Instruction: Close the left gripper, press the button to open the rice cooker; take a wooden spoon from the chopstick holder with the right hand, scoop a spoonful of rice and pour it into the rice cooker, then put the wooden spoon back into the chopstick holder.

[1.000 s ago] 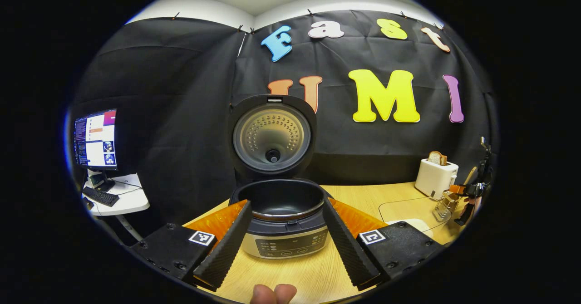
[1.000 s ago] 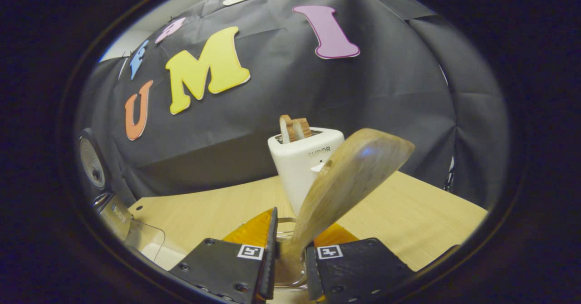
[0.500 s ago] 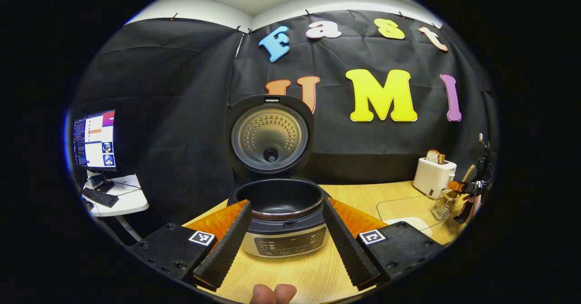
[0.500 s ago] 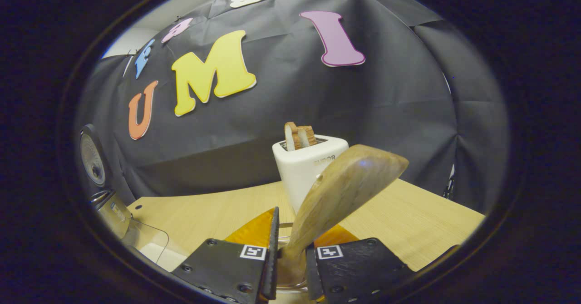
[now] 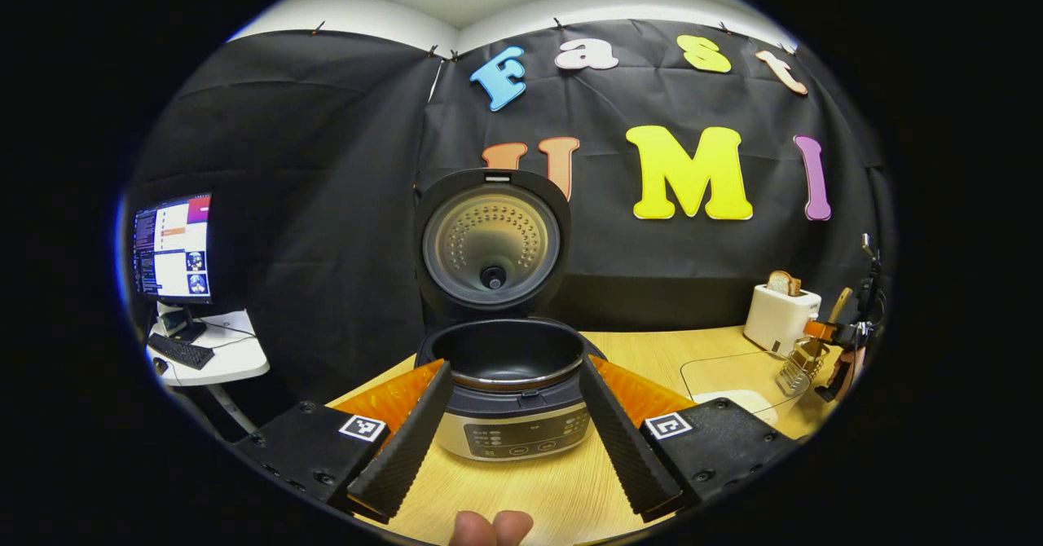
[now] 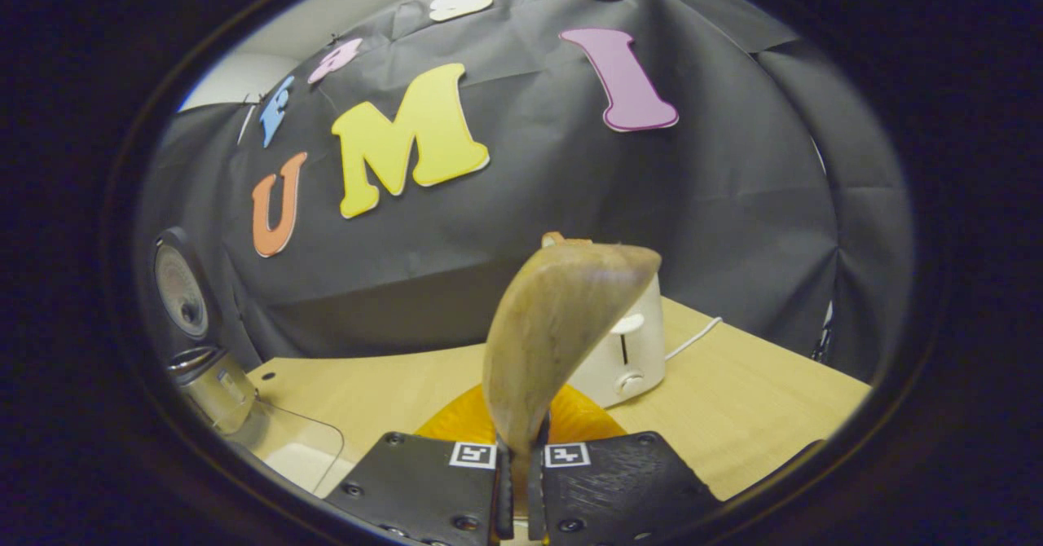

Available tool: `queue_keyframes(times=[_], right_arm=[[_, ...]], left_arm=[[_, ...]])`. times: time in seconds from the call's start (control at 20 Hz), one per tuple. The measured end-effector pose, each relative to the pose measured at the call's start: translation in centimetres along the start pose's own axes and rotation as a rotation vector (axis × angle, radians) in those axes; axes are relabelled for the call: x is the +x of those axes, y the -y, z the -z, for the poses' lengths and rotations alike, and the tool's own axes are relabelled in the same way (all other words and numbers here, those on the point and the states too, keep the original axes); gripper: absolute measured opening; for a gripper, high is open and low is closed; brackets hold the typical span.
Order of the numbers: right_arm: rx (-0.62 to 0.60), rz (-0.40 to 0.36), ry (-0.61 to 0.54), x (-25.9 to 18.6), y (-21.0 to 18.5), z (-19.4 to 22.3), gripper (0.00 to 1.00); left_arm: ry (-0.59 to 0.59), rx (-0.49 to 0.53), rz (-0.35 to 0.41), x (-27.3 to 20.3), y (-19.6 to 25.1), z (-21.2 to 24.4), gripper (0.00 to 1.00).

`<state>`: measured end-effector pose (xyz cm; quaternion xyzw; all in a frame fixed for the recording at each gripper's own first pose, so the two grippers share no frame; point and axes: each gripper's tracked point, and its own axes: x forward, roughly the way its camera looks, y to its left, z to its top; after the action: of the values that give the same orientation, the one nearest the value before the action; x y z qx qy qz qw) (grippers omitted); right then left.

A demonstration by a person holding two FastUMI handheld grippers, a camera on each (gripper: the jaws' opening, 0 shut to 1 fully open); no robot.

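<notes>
The rice cooker [image 5: 512, 416] stands with its lid [image 5: 491, 240] raised and its dark inner pot [image 5: 507, 352] bare. My left gripper [image 5: 515, 375] is open in front of it, one finger on each side of the cooker. Far right, the other gripper [image 5: 839, 336] holds a wooden spoon [image 5: 840, 301] over the wire chopstick holder [image 5: 803, 363]. In the right gripper view my right gripper [image 6: 519, 464] is shut on the handle of the wooden spoon [image 6: 562, 318], whose bowl stands upright. A clear container with white rice [image 6: 301, 458] lies low on the left, beside the cooker [image 6: 200, 375].
A white toaster [image 6: 631, 350] with bread stands behind the spoon, its cord trailing right; it is also at the table's right end [image 5: 781, 318]. A monitor [image 5: 173, 246] sits on a side table off the wooden table's left edge. A person's fingertips [image 5: 491, 526] show at the bottom.
The right gripper's fingers have shut tight on the spoon handle, and the spoon bowl has swung from leaning right to upright. The left gripper has barely moved.
</notes>
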<state>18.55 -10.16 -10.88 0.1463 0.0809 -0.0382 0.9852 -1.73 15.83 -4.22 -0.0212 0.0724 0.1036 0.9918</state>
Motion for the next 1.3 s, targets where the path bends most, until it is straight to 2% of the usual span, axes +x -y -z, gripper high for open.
queue_keyframes(times=[0.35, 0.6, 0.8, 0.95, 1.0, 1.15, 1.3], right_arm=[[-0.02, -0.053, 0.091, -3.1, -2.7, -5.0, 0.07], [-0.028, -0.186, 0.086, -5.2, -9.9, -6.3, 0.09], [-0.115, -0.263, 0.032, -5.4, -15.9, -3.9, 0.07], [-0.202, -0.305, -0.044, -4.8, -19.7, -0.1, 0.06], [-0.23, -0.31, -0.077, -4.6, -20.5, 1.4, 0.07], [-0.376, -0.286, -0.077, -4.5, -21.9, 1.8, 0.07], [-0.482, -0.269, -0.173, -4.4, -21.6, 3.9, 0.09]], left_arm=[[0.003, -0.026, 0.029, 0.0, 0.6, 0.3, 0.99], [-0.001, -0.042, 0.044, -0.2, 0.1, 0.8, 0.99], [0.005, -0.053, 0.029, -0.5, -1.5, 1.1, 0.99], [0.001, -0.055, 0.017, -0.6, -2.3, 1.5, 0.99], [-0.002, -0.056, 0.017, -0.7, -2.5, 1.7, 0.99], [-0.021, -0.078, 0.038, -0.8, -2.4, 2.3, 1.0], [-0.007, -0.079, 0.046, -0.8, -2.5, 1.9, 0.99]])
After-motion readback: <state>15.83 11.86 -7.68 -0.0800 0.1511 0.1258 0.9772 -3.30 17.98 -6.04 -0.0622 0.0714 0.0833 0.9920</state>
